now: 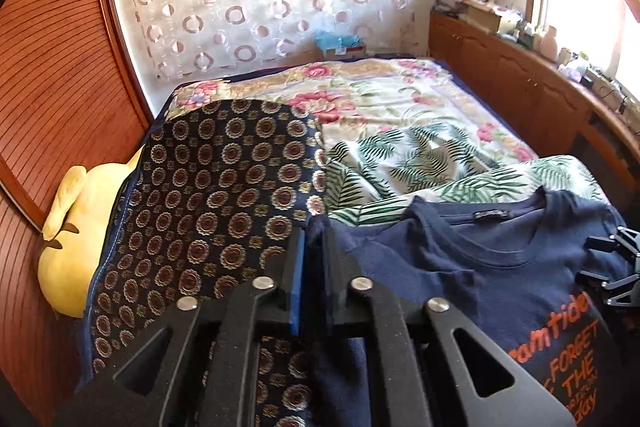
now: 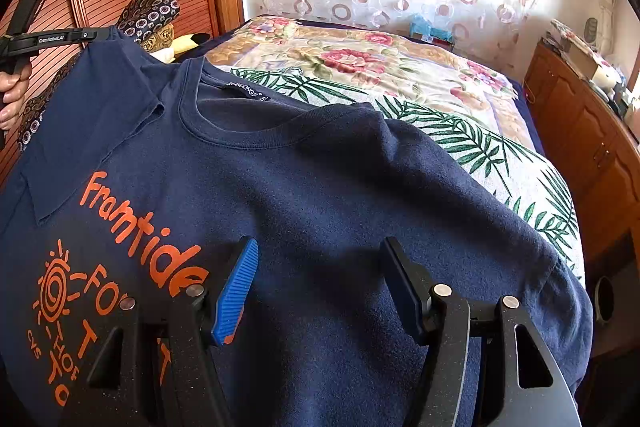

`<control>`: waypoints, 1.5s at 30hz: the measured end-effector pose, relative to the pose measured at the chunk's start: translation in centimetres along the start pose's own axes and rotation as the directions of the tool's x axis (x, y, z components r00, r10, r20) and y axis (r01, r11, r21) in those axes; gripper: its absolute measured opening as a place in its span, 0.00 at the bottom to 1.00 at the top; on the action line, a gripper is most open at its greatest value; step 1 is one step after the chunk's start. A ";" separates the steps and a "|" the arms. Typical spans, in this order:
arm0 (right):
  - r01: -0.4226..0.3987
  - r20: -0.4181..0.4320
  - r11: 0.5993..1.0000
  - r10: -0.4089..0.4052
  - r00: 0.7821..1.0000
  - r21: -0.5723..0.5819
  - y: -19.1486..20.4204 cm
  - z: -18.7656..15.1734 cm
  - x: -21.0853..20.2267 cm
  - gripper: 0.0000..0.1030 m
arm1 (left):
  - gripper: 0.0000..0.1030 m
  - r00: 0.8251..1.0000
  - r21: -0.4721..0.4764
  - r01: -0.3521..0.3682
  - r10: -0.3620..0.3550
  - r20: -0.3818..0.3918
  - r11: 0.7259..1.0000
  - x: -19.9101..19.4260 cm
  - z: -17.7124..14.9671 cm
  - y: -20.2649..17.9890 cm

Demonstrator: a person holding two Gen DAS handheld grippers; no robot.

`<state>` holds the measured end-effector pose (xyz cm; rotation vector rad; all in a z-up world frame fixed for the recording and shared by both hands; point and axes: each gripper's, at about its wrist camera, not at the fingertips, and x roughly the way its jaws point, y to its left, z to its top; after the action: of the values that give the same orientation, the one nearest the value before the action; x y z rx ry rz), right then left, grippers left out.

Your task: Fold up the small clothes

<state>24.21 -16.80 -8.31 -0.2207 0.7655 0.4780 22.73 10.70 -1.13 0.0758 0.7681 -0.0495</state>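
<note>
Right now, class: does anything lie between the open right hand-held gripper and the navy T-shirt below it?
Nothing visible does. The right hand-held gripper hangs open directly over bare fabric of the navy T-shirt.

Bed (image 2: 532, 131) is carrying everything. Floral spread (image 1: 384, 95) is covering the far part. Palm-print sheet (image 2: 460, 143) is lying over its near end, rumpled. Navy tee (image 2: 320, 195) with orange print is lying on the sheet, collar toward the far end. Dark medallion cloth (image 1: 208, 179) is draping the left side.
</note>
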 end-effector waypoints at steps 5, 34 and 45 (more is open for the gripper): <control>0.000 0.001 1.000 0.000 1.000 -0.002 0.0 0.0 0.0 0.64 | 0.39 0.997 0.019 0.028 -0.029 0.073 0.999 -1.9 -0.1 -1.4; 0.306 -0.065 0.885 -0.302 0.951 0.351 -13.6 -12.5 -12.1 0.64 | 0.84 0.948 0.155 0.318 -0.315 -0.043 0.935 0.3 -7.5 -12.7; 0.247 -0.105 0.875 -0.224 0.969 0.416 -15.3 -13.4 -10.9 0.63 | 0.84 0.948 0.168 0.313 -0.298 -0.112 0.935 1.7 -8.2 -13.5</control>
<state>16.78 -38.63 -9.66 0.0849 0.8640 0.0638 17.28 -2.11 -8.92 0.1338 0.8539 -0.4169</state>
